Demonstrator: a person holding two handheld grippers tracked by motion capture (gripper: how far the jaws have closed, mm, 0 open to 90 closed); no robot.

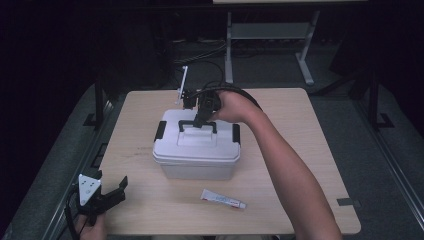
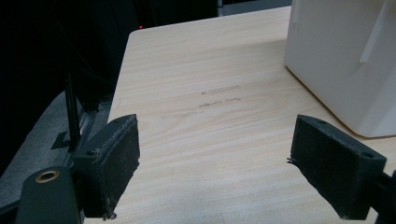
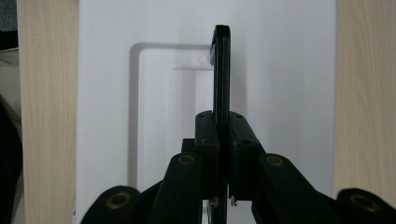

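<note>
One wooden table (image 1: 310, 150). One white lidded box (image 1: 196, 150) at centre, two black side latches (image 1: 160, 130), one black handle (image 1: 198, 124) on lid, raised upright. Right gripper (image 1: 201, 120) over box, jaws clamped narrow on that handle (image 3: 221, 70). Left gripper (image 1: 112, 192) at near-left corner, jaws wide, holding nothing (image 2: 215, 158). One small white tube (image 1: 223, 199) near side, right of centre, probably glue.

1. right gripper (image 1: 200, 120) points down from a forearm stretched across from the bottom right, its jaws clamped tight together.
2. left gripper (image 1: 117, 189) sits low at the near left, jaws spread wide.
</note>
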